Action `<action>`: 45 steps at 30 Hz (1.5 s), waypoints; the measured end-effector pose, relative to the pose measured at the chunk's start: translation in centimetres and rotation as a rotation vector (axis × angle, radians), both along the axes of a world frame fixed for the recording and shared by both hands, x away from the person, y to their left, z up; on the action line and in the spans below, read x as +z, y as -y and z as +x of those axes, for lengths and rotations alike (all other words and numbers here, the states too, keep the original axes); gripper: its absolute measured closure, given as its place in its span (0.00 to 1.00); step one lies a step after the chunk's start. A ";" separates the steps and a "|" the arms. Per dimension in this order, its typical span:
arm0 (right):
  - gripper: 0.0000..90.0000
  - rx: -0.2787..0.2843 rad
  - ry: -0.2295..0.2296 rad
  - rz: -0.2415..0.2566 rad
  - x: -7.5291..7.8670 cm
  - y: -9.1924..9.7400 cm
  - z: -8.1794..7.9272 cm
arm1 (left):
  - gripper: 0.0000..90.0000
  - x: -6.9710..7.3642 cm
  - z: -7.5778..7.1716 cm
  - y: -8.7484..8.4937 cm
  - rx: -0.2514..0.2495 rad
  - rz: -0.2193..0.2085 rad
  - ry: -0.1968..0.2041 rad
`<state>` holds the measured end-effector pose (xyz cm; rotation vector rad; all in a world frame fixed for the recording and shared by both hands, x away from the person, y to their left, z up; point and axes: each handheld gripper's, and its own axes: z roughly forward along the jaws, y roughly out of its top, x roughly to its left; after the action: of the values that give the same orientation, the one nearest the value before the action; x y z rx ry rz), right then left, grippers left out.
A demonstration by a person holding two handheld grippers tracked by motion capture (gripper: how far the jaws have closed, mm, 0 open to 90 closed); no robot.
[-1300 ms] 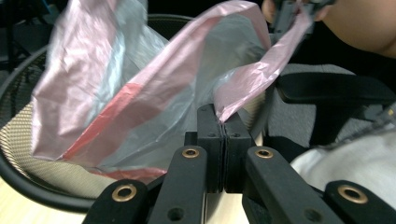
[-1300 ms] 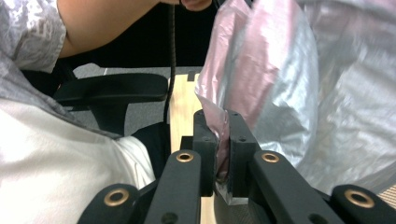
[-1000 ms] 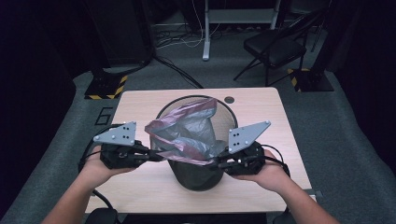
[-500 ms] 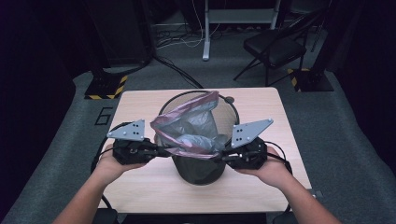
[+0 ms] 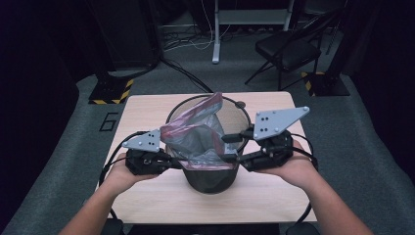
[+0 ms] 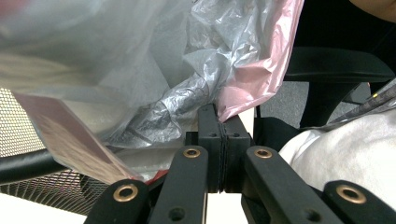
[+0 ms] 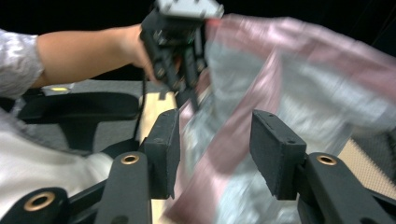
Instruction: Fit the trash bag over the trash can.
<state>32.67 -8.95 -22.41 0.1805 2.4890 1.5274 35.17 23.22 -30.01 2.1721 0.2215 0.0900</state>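
Note:
A black mesh bin (image 5: 210, 178) stands in the middle of the wooden table (image 5: 147, 105). A pink and grey plastic bag (image 5: 195, 139) sits in its mouth, one corner sticking up at the back. My left gripper (image 5: 171, 161) is at the bin's left rim, shut on the bag's edge. In the left gripper view the shut jaws (image 6: 218, 135) pinch the pink film (image 6: 261, 70) next to the mesh (image 6: 28, 158). My right gripper (image 5: 229, 148) is at the right rim with its jaws apart. In the right gripper view the blurred bag (image 7: 299, 79) lies between the open pads (image 7: 163, 144).
A folding chair (image 5: 288, 49) stands behind the table at the right. Stand bases with yellow-black tape (image 5: 110, 90) sit on the grey carpet at both sides, with cables (image 5: 186, 44) at the back. A small dark disc (image 5: 240, 104) lies on the table behind the bin.
The bag has come down into the bin's mouth. My right gripper's jaws have opened off the bag's edge and that hand has tilted up. The left gripper keeps its hold.

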 end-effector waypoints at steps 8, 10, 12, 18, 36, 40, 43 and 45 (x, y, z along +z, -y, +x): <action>0.47 -0.045 0.077 -0.028 1.7 -3.6 2.3 | 0.99 0.0 0.0 -0.1 -0.004 0.001 0.000; 0.47 -0.043 0.069 -0.034 1.9 -4.2 2.9 | 0.99 0.1 0.1 -0.1 -0.005 0.003 0.001; 0.48 -0.028 0.061 -0.036 2.1 -4.8 3.5 | 0.99 0.1 0.1 -0.1 -0.006 0.003 0.001; 0.54 0.029 0.001 -0.049 2.3 -6.4 5.0 | 0.99 0.0 0.2 0.1 -0.007 -0.001 -0.003; 0.98 0.056 -0.064 -0.056 0.4 -2.9 5.1 | 0.99 0.3 0.3 -0.8 0.012 0.006 0.003; 0.98 0.010 -0.068 -0.026 -0.6 0.1 4.2 | 0.99 0.3 0.3 -1.3 0.028 0.018 0.009; 0.98 -0.026 -0.079 -0.009 -1.6 2.2 3.5 | 0.99 0.3 0.3 -1.5 0.035 0.025 0.010; 0.98 -0.053 -0.084 -0.002 -2.2 3.4 3.2 | 0.99 0.3 0.3 -1.7 0.040 0.035 0.014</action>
<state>35.87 -12.33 -24.65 0.3140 2.5280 1.5267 35.43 24.96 -29.67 2.2015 0.2579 0.1324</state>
